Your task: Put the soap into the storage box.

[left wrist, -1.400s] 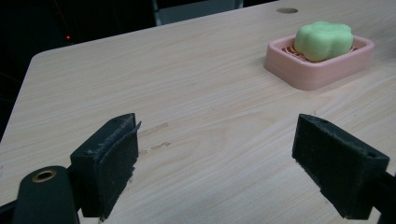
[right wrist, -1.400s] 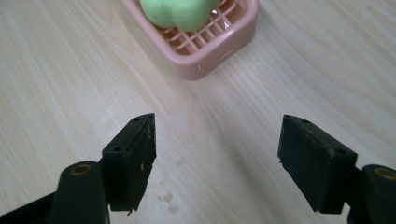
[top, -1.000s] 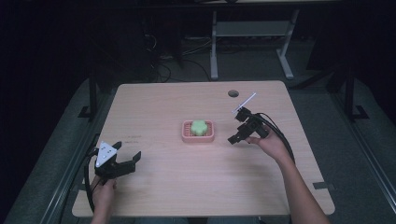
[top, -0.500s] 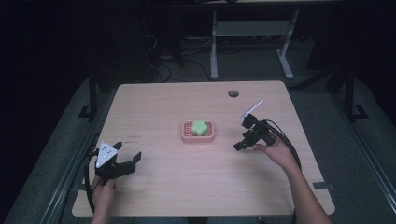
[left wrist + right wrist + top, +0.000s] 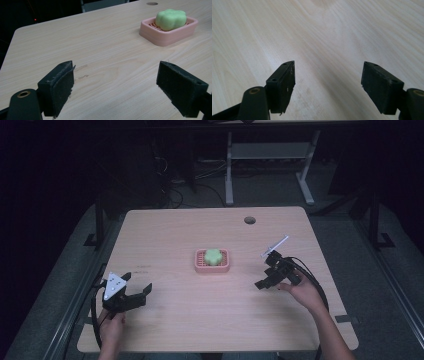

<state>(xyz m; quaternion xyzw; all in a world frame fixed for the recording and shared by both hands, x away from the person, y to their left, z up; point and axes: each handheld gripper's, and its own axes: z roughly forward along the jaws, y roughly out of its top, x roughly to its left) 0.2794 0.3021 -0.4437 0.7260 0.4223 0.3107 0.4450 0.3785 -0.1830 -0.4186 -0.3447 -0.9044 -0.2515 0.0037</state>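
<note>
A green flower-shaped soap (image 5: pixel 213 255) lies in a pink ribbed soap dish (image 5: pixel 200 267) at the middle of the wooden table. The left gripper view has the soap (image 5: pixel 171 19) and dish (image 5: pixel 172 36) at its upper right, well beyond the jaws. My left gripper (image 5: pixel 136 283) rests near the table's front left corner, open and holding nothing (image 5: pixel 122 85). To the right of the dish my right gripper (image 5: pixel 265 271) is open, its jaws spread over bare wood (image 5: pixel 328 82). Its thin pale top plate (image 5: pixel 275 245) stands edge-on.
A round cable hole (image 5: pixel 249 220) sits near the table's far right edge. Black cables (image 5: pixel 312 280) trail from the right gripper over the table's right side. Beyond the far edge stand white desk legs (image 5: pixel 229 170) on a dark floor.
My right gripper has drawn back towards the near right, away from the soap dish. The left gripper, the dish and the soap have stayed put.
</note>
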